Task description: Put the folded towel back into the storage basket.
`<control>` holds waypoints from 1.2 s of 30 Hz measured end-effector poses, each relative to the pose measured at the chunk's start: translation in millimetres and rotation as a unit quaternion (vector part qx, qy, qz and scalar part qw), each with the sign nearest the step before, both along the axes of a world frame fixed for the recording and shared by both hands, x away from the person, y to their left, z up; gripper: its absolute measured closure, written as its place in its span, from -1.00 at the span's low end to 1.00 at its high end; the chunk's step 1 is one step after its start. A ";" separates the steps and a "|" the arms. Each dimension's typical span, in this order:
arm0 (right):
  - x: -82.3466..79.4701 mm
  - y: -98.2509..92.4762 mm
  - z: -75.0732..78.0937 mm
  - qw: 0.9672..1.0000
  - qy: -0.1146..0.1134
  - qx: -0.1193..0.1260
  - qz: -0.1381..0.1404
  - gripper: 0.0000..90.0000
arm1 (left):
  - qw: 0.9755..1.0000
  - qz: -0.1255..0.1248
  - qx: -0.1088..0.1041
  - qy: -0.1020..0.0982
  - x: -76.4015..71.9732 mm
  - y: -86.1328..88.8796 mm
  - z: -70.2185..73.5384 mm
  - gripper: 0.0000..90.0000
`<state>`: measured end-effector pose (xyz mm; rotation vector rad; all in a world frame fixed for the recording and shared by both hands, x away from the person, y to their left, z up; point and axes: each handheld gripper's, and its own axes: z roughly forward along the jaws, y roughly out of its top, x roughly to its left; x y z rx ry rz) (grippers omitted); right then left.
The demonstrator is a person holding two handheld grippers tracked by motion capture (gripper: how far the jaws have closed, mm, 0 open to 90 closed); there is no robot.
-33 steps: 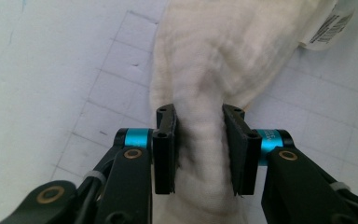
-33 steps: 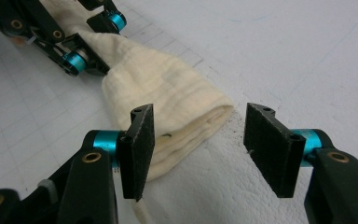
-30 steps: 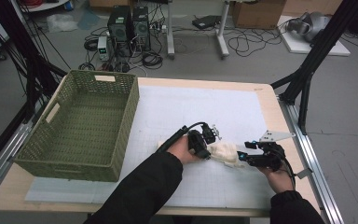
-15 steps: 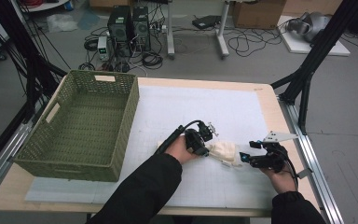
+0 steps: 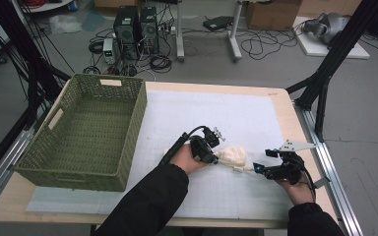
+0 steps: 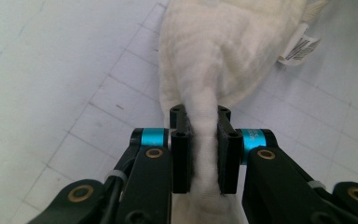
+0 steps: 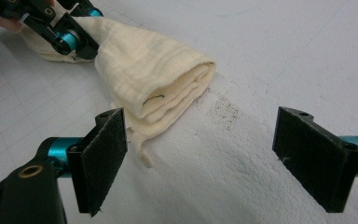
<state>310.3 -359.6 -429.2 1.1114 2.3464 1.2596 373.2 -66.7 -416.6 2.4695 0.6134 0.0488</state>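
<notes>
A: We see the left hand-held gripper [image 6: 200, 154] clamped on a pinched fold of the cream cloth [image 5: 234, 156], which lies on the bench [image 5: 275, 98] toward its right edge.

B: We see the right hand-held gripper [image 7: 205, 158] has just been opening; its 2 jaws stand apart, nothing between them.

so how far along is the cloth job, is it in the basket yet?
Not yet. Done: the cream cloth lies bunched on the white mat. In hand: the left gripper is clamped on a pinched fold of it, while the right gripper has just been opening, with its jaws wide apart and nothing pressed between them. Left: probably carrying the cloth to the green basket, which has nothing in it.
</notes>
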 end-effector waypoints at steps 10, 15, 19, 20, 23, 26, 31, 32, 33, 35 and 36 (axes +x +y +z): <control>-4.3 -2.9 0.3 1.000 -0.006 0.003 -0.006 -0.73 | 0.999 0.032 -0.024 0.018 3.5 18.7 3.1 0.77; -4.1 -3.5 -0.2 1.000 -0.006 0.003 -0.006 -0.73 | 0.998 0.044 -0.034 0.025 4.8 23.7 6.5 0.77; -3.9 -3.4 -0.2 1.000 -0.010 0.004 -0.005 -0.73 | 0.997 0.047 -0.044 0.031 5.1 26.3 7.9 0.77; -3.8 -3.5 -0.1 1.000 -0.010 0.004 -0.004 -0.73 | 0.997 0.048 -0.046 0.032 5.3 27.2 8.5 0.77; -3.8 -3.7 0.0 1.000 -0.009 0.005 -0.004 -0.73 | 0.996 0.055 -0.060 0.040 6.8 31.2 10.7 0.77; -3.8 -3.9 0.1 1.000 -0.009 0.006 -0.003 -0.73 | 0.994 0.072 -0.071 0.042 8.0 35.1 12.8 0.77; -3.7 -3.4 0.1 1.000 -0.010 0.006 -0.004 -0.73 | 0.986 0.116 -0.109 0.054 11.5 45.7 18.2 0.77; -3.8 -3.5 0.3 1.000 -0.010 0.006 -0.004 -0.73 | 0.984 0.123 -0.116 0.058 12.2 48.6 19.0 0.77; -3.5 -3.8 0.1 1.000 -0.012 0.006 -0.004 -0.73 | 0.982 0.128 -0.124 0.061 12.9 50.8 19.3 0.77; -3.4 -4.2 0.2 1.000 -0.010 0.006 -0.005 -0.73 | 0.979 0.136 -0.137 0.072 14.4 55.8 19.7 0.77; -3.2 -4.2 0.0 1.000 -0.011 0.006 -0.005 -0.73 | 0.976 0.140 -0.146 0.078 15.0 57.4 19.7 0.77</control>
